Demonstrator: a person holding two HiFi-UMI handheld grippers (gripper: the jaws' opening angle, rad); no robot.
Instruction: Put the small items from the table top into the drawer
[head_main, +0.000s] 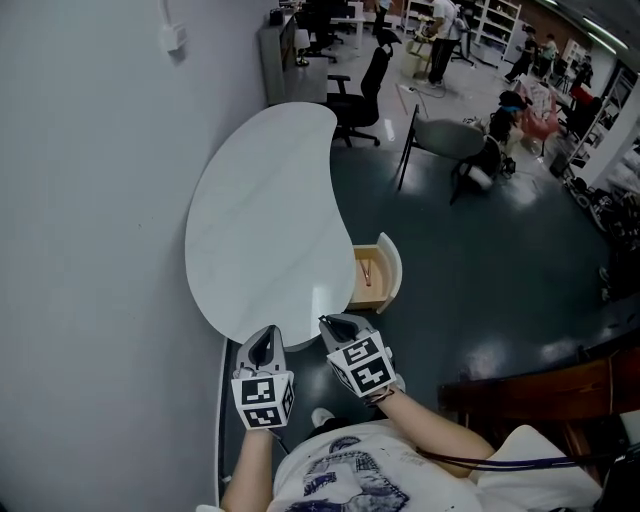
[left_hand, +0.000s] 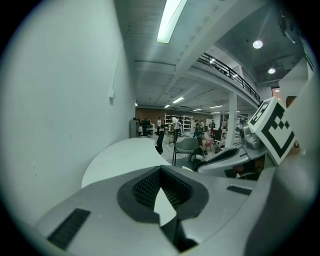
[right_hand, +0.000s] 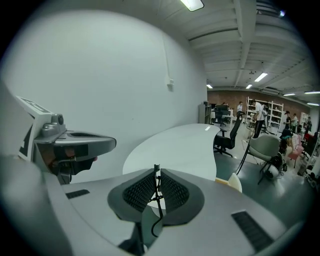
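The white kidney-shaped table (head_main: 260, 220) stands against the wall. Its small drawer (head_main: 385, 272) is pulled open on the right side, and a thin pinkish item (head_main: 366, 270) lies inside. Both grippers hover side by side over the table's near end. My right gripper (right_hand: 156, 176) is shut on a thin black wire-like item (right_hand: 156, 169), which sticks up between the pads and curls down behind them. In the head view the right gripper (head_main: 345, 323) sits a short way before the drawer. My left gripper (left_hand: 160, 172) is shut with nothing in it, just left of the right one.
A grey wall runs along the left of the table. A black office chair (head_main: 365, 90) and a grey chair (head_main: 445, 135) stand beyond the table's far end. Brown furniture (head_main: 540, 395) is at my right. People and shelves are far back in the room.
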